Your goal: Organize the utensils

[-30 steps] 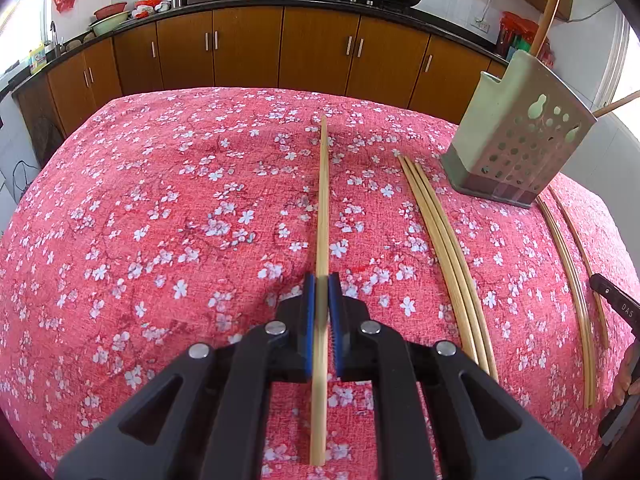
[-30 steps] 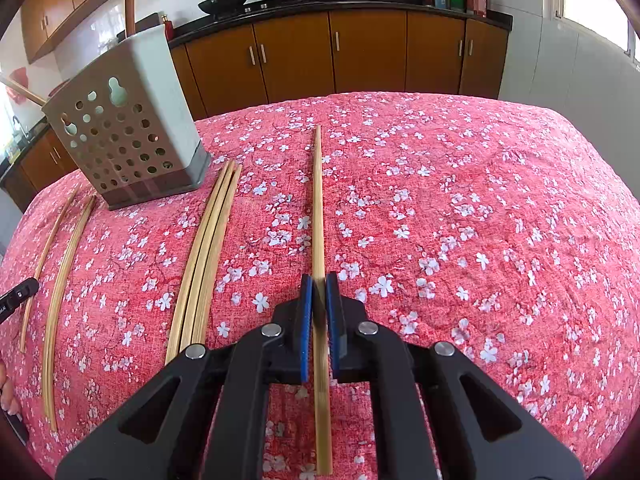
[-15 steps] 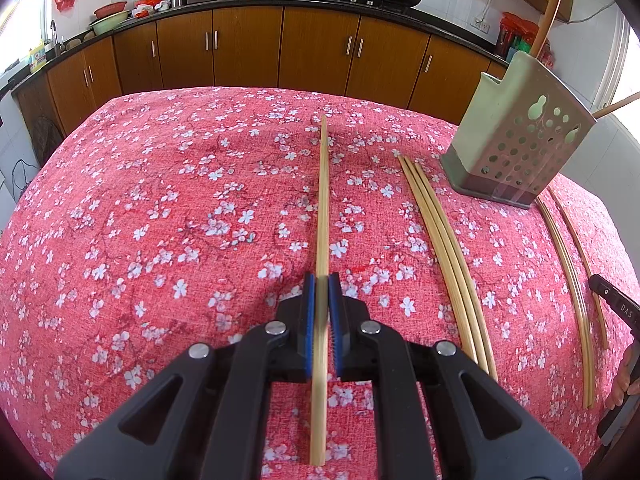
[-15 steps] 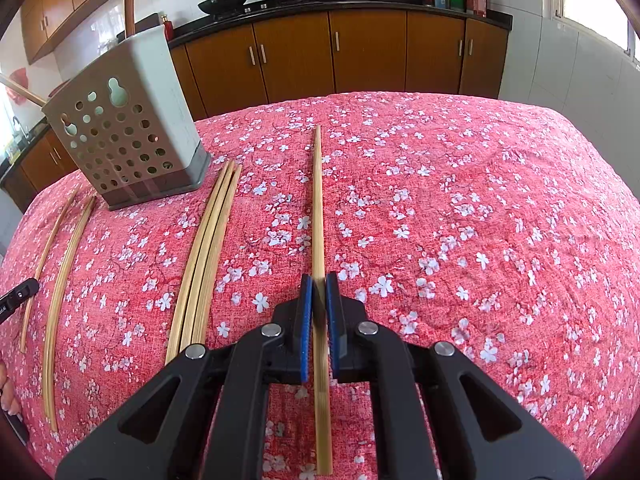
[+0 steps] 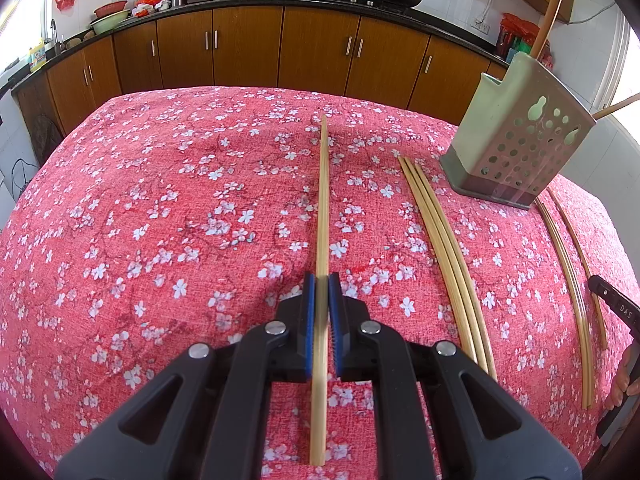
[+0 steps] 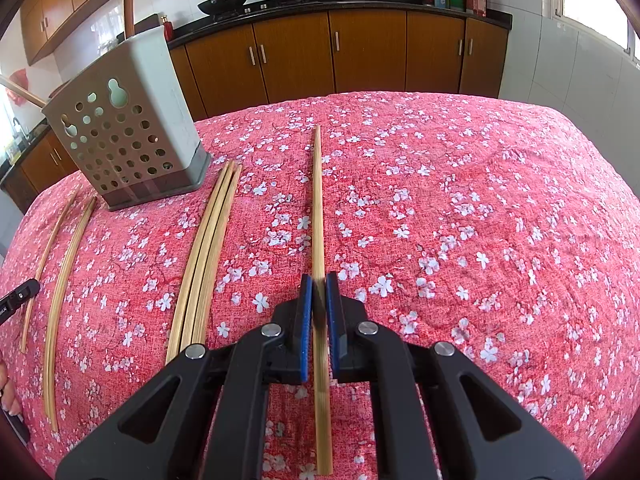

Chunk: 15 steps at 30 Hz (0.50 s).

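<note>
Left gripper (image 5: 322, 284) clamped on 1 bamboo chopstick (image 5: 322, 200), blue pads pinching it near the butt end, the long thin end reaching forward over the floral tablecloth (image 5: 160, 220). Right gripper (image 6: 319, 284) likewise clamped on its own chopstick (image 6: 317, 200), taken at much the same place along the shaft. Whether either stick is lifted clear of the cloth or resting on it: cannot tell.

Likely very light, stiff, smooth and narrow; prone to pivot or slide between the pads if pinched far from the middle. Gripped this close to the thick end, a long lever ahead, so the tip probably swings with any wrist roll. Not fragile under a firm pinch, though thin enough to bow a little.

Perforated green holder (image 5: 516, 152) standing on the table between the 2 hands, well ahead, with a long handle already leaning out of its top. Bundle of 3 chopsticks (image 5: 444, 240) lying side by side just beside the holder's base; 2 more chopsticks (image 5: 572, 280) lying past it, near the other tool. Best hold for those probably nearer mid-length, 1 at a time, since neighbours touch.
</note>
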Motion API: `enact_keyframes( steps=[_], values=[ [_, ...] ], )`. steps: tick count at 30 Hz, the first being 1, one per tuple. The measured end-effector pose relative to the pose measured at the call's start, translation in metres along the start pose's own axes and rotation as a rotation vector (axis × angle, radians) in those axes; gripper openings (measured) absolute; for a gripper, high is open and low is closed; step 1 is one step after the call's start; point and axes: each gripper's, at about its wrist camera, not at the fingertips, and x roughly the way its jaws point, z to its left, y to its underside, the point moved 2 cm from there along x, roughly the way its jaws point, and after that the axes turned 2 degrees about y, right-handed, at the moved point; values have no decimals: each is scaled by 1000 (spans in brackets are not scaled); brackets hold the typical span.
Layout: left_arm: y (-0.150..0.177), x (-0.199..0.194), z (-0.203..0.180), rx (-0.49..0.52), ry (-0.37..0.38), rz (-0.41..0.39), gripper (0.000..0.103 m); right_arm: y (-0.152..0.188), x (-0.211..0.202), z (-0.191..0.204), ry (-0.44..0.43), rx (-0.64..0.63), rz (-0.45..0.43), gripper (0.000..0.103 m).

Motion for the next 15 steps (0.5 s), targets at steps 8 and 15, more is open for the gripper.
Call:
enact_keyframes(
  steps=[8,15],
  values=[
    [0,0,1,2,-1,-1,11,0,0,1,-3,3,0,8],
    [10,-10,-4,34,-18,9,11,13,-13,4,1,-22,1,8]
  ],
)
